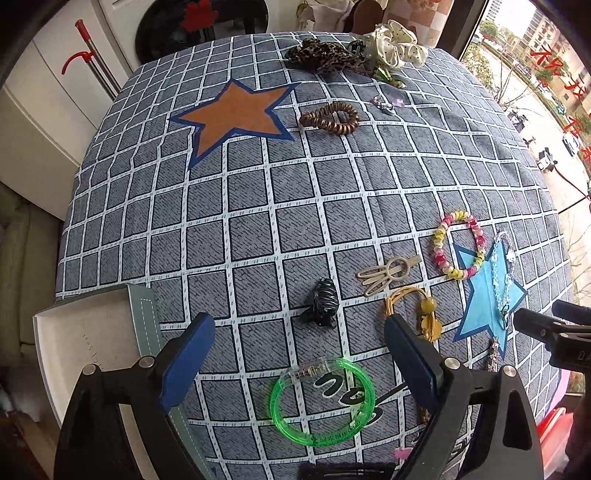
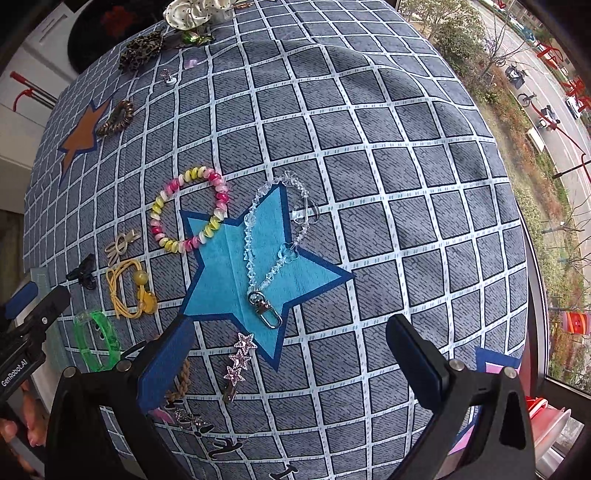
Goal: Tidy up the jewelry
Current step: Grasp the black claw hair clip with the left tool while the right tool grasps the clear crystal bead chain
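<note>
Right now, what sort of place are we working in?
Probably a home, at a table beside a big window. A grid-patterned cloth covers the table, hair ties and bracelets lie scattered on it, what looks like a washing machine stands behind, and a street shows below through the window.

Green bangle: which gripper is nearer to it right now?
Left. The left gripper is open with the green bangle lying between its fingers. The right gripper hovers open further right, over the blue star's lower tip.

Bead chain (image 2: 264,236) on star patch (image 2: 236,280), bracelet (image 2: 190,208) just left
</note>
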`<state>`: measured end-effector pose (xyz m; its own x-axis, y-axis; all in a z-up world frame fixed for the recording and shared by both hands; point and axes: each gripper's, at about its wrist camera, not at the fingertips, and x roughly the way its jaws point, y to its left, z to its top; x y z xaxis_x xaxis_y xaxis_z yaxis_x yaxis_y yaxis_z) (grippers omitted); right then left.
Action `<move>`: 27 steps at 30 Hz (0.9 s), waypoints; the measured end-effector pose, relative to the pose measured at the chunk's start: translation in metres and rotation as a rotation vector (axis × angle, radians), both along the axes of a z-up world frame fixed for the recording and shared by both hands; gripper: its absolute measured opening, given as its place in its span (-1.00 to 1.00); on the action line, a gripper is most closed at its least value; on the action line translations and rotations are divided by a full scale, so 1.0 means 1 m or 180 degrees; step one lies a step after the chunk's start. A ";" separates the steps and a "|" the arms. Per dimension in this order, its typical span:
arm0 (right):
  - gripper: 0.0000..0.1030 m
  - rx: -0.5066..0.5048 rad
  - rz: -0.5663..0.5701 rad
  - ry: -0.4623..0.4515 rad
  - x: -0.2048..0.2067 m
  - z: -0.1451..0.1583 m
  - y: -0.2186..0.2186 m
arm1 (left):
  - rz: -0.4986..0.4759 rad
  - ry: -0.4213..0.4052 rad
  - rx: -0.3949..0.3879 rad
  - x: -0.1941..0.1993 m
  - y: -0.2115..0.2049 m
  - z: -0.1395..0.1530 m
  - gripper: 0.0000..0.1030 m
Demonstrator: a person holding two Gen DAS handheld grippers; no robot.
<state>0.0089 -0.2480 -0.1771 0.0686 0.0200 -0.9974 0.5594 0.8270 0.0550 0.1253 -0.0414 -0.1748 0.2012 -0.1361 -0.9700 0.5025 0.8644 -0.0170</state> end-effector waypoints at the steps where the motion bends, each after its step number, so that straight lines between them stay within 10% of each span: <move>1: 0.97 -0.0003 0.0006 -0.0002 0.003 -0.004 0.000 | -0.0009 0.0016 0.0005 0.002 -0.001 -0.004 0.70; 9: 0.68 -0.0113 0.0073 0.0076 0.020 -0.033 0.010 | -0.0120 0.0223 -0.0013 0.005 -0.010 -0.027 -0.21; 13: 0.52 -0.0235 0.0140 0.0089 0.025 -0.037 0.014 | -0.0121 0.0260 -0.0085 0.003 -0.011 -0.032 -0.34; 16: -0.02 -0.0281 0.0207 0.0033 0.024 -0.032 0.020 | -0.0138 0.0245 -0.0136 0.001 -0.009 -0.031 -0.35; 18: -0.85 -0.0284 0.0270 0.0015 0.025 -0.025 0.022 | -0.0136 0.0227 -0.0200 -0.003 -0.010 -0.029 -0.35; 27: -0.88 0.0050 0.0048 -0.0251 0.010 0.000 0.009 | -0.0113 0.0187 -0.0492 -0.002 -0.009 0.011 -0.35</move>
<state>0.0186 -0.2392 -0.1772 0.1466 0.0371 -0.9885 0.5404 0.8340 0.1115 0.1234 -0.0506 -0.1634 0.1372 -0.2905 -0.9470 0.5268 0.8310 -0.1786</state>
